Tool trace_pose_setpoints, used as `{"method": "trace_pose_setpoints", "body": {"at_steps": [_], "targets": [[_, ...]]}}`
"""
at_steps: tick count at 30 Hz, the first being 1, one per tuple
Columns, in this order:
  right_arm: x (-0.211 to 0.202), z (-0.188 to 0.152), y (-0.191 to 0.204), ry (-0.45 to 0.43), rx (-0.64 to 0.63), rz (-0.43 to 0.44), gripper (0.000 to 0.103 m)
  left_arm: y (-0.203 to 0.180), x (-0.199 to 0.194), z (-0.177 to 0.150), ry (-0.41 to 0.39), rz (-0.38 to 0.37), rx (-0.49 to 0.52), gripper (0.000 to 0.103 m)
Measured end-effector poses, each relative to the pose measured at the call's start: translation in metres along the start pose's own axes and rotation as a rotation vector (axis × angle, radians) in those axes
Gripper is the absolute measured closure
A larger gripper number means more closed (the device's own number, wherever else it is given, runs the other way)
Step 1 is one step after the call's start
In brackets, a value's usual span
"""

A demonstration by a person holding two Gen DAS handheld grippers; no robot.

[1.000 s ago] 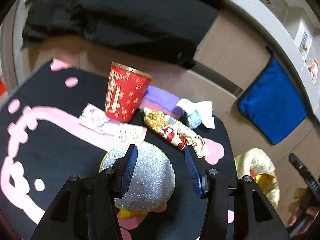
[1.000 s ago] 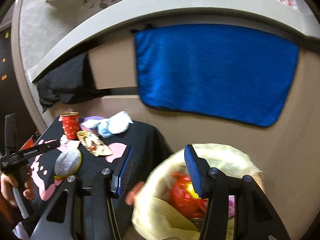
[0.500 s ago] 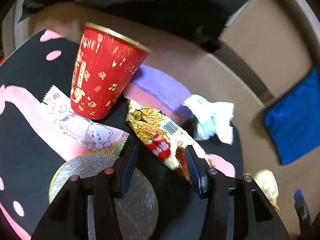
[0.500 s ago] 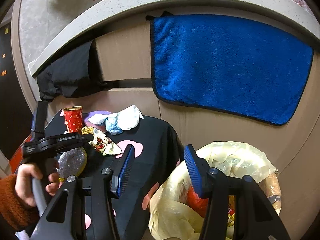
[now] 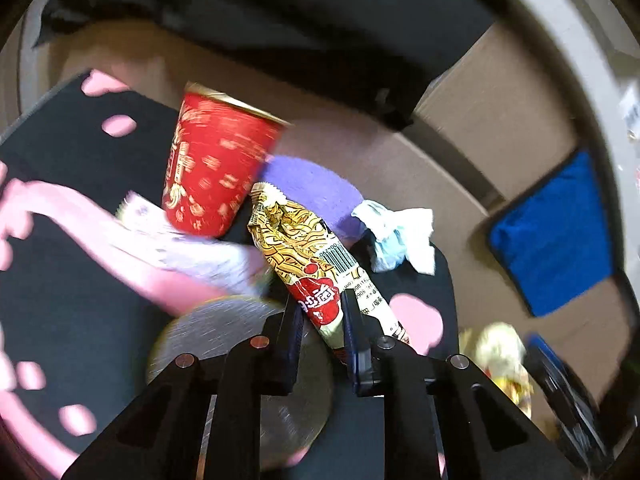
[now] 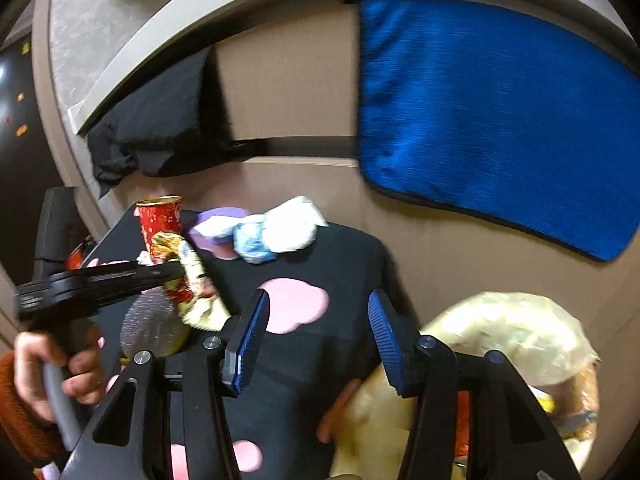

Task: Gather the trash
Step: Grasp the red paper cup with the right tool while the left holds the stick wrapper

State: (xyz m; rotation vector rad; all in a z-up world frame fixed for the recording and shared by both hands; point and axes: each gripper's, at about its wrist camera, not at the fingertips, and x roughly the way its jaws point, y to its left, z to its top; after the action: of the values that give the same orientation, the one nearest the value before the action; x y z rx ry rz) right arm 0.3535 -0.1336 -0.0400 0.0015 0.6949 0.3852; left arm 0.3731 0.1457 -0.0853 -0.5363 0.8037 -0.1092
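My left gripper is shut on a gold and red snack wrapper, gripping its lower red part above the black table. The right wrist view shows it too. A red paper cup stands just behind, with a flat pale wrapper beside it and crumpled white and blue tissue to the right. My right gripper is open and empty, between the table and a yellowish trash bag at the right.
A silver glitter disc lies under my left gripper. A purple cloth lies behind the wrapper. A blue towel and a black cloth hang on the cabinet behind. The table cloth has pink patches.
My left gripper moved forward over the disc and closed on the snack wrapper. My right gripper swung left, from above the bag toward the table.
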Motion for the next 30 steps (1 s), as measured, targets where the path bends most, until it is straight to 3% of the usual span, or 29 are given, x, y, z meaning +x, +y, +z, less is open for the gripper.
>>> {"method": "trace_pose_setpoints", "body": {"at_steps": [5,12,18,23,30], "targets": [[0.022,0.002,0.036,0.038,-0.041,0.083,0.054,0.034,-0.067,-0.006,-0.047,0.077,0.103,0.084],[0.06,-0.014,0.096,0.142,-0.091,0.2,0.054,0.098,-0.106,-0.028,-0.032,0.151,0.11,0.084],[0.086,-0.021,0.135,0.207,-0.146,0.205,0.054,0.139,-0.124,-0.046,-0.018,0.15,0.055,0.084],[0.091,0.0,0.182,0.161,-0.254,0.242,0.054,0.167,-0.15,-0.047,-0.081,0.187,0.02,0.084],[0.115,0.023,0.285,0.117,-0.423,0.421,0.046,0.216,-0.189,-0.046,-0.139,0.243,-0.057,0.084]]}}
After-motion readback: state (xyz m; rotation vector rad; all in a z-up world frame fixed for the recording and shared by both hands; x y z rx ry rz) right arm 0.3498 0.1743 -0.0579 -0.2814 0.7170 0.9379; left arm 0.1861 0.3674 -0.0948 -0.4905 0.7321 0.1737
